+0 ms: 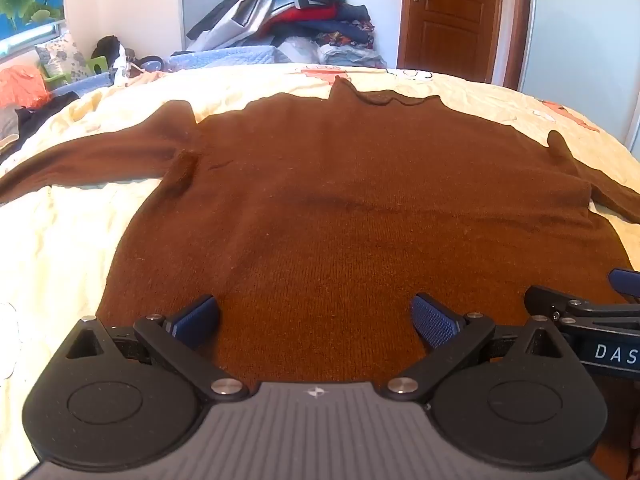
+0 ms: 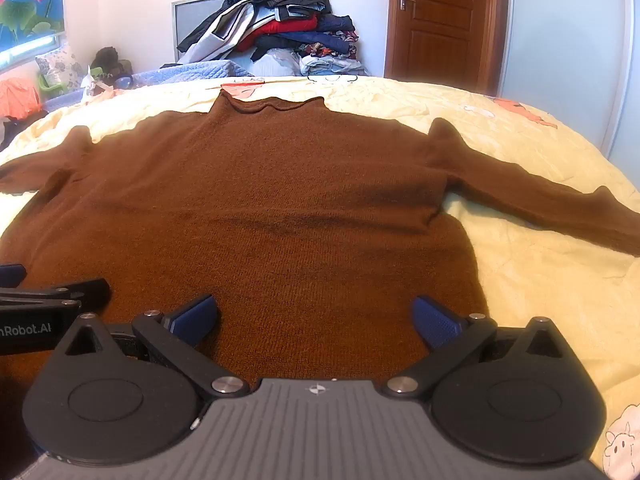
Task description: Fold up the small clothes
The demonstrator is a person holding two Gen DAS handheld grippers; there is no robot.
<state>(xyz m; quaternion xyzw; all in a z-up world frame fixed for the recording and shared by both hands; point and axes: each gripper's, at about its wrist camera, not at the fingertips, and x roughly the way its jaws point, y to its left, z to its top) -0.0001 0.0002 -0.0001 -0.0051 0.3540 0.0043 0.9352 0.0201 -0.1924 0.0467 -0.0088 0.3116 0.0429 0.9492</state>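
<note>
We have a brown knit sweater laid flat on a pale yellow bedsheet, collar away from us, both sleeves thrown out sideways. Our left gripper and right gripper hover side by side over the near part of the body, both tilted downward, each with its blue pads spread as wide as they go and nothing between them; from the left view the right tool shows just off to the right, from the right view the left tool just off to the left. The bottom hem lies below and behind the pads, hidden under the tool bodies, so we cannot tell how square it sits. The left sleeve runs out well apart to the left of our left tool; the right sleeve runs out well apart to the right of our right tool. We judge the sweater soft, limp and fairly light, with a fuzzy knit that should grip well in the ribbed pads rather than slip, though it will stretch and sag if lifted by one point, and may drag the loose, wrinkled sheet beneath with it. Best holds, in our view: pinch a sleeve near the cuff and near the shoulder seam together, or take the two hem corners at once, closing on the full doubled thickness of fabric. A heap of other clothes sits beyond the bed, far ahead of both tools.
</note>
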